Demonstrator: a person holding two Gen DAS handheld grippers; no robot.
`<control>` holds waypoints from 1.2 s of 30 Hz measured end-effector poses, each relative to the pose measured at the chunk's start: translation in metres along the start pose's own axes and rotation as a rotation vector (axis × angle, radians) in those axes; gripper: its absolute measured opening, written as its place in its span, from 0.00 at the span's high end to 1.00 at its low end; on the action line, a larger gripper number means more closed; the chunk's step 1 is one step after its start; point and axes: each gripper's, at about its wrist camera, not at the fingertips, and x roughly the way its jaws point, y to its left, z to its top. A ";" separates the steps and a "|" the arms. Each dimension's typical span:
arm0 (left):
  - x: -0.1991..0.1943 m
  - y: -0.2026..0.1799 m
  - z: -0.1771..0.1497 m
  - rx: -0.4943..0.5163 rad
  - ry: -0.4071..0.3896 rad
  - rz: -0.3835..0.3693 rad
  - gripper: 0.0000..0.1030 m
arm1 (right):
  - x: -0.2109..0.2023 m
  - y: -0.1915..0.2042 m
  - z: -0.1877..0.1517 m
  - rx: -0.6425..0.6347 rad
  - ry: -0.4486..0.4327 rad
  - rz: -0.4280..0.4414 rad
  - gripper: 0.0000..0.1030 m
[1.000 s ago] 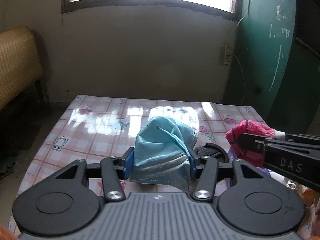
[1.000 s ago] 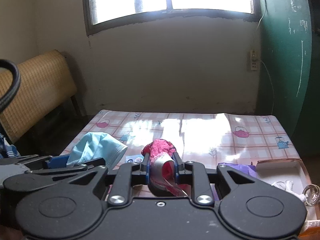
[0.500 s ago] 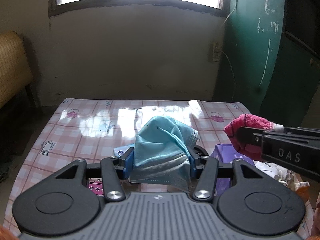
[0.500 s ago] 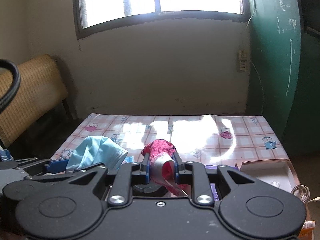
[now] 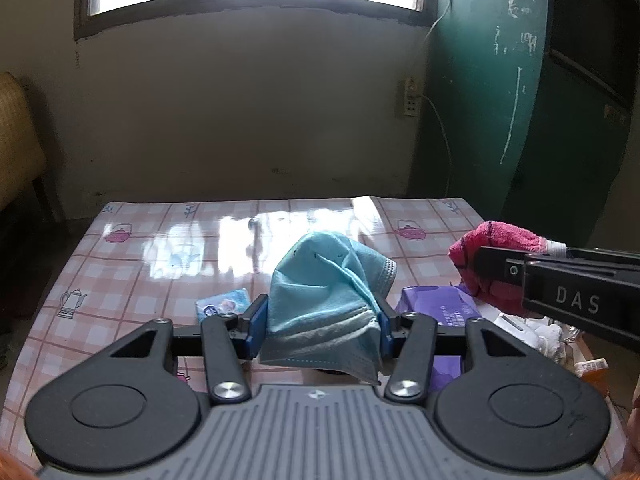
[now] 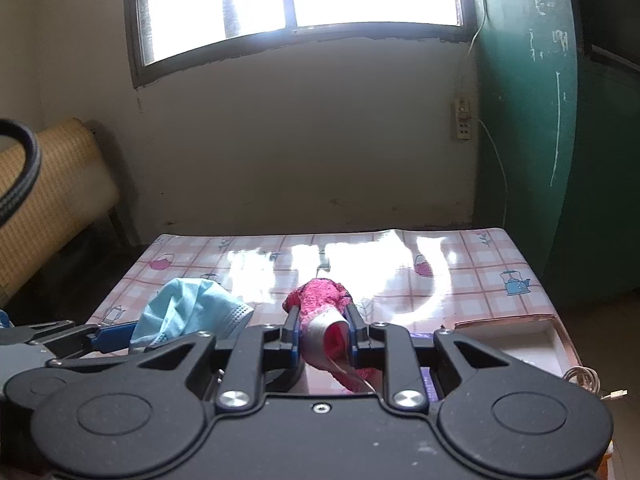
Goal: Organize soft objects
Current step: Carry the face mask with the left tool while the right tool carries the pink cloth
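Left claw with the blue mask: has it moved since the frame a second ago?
Yes. The left claw, shut on the blue mask, has shifted rightward along the table: the purple packet now shows beside it, and the wall socket sits nearer centre.

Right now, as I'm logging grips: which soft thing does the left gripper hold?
The blue face mask, clamped in the left gripper; the pink cloth is in the right gripper.

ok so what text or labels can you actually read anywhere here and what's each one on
"DAS": white letters on the side of the right gripper, in the left wrist view.
Purple packet: pale print, too blurred to read.
Small blue sachet: logo too small to read.
Nothing else is legible.
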 end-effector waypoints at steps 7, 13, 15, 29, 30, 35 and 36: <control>0.004 -0.013 -0.002 0.021 0.009 -0.023 0.48 | -0.003 -0.017 -0.001 0.019 -0.002 -0.024 0.74; 0.006 -0.023 -0.003 0.041 0.012 -0.041 0.48 | -0.005 -0.030 -0.001 0.031 -0.004 -0.042 0.74; 0.007 -0.024 -0.003 0.044 0.013 -0.047 0.48 | -0.005 -0.035 -0.001 0.034 -0.003 -0.047 0.74; 0.016 -0.046 -0.005 0.077 0.029 -0.089 0.48 | -0.009 -0.065 -0.003 0.055 -0.003 -0.089 0.74; 0.017 -0.048 -0.005 0.080 0.031 -0.092 0.48 | -0.009 -0.067 -0.004 0.056 -0.002 -0.092 0.74; 0.021 -0.058 -0.007 0.092 0.039 -0.109 0.48 | -0.010 -0.079 -0.005 0.070 0.000 -0.110 0.74; 0.022 -0.061 -0.007 0.094 0.040 -0.113 0.48 | -0.010 -0.081 -0.006 0.073 0.001 -0.113 0.74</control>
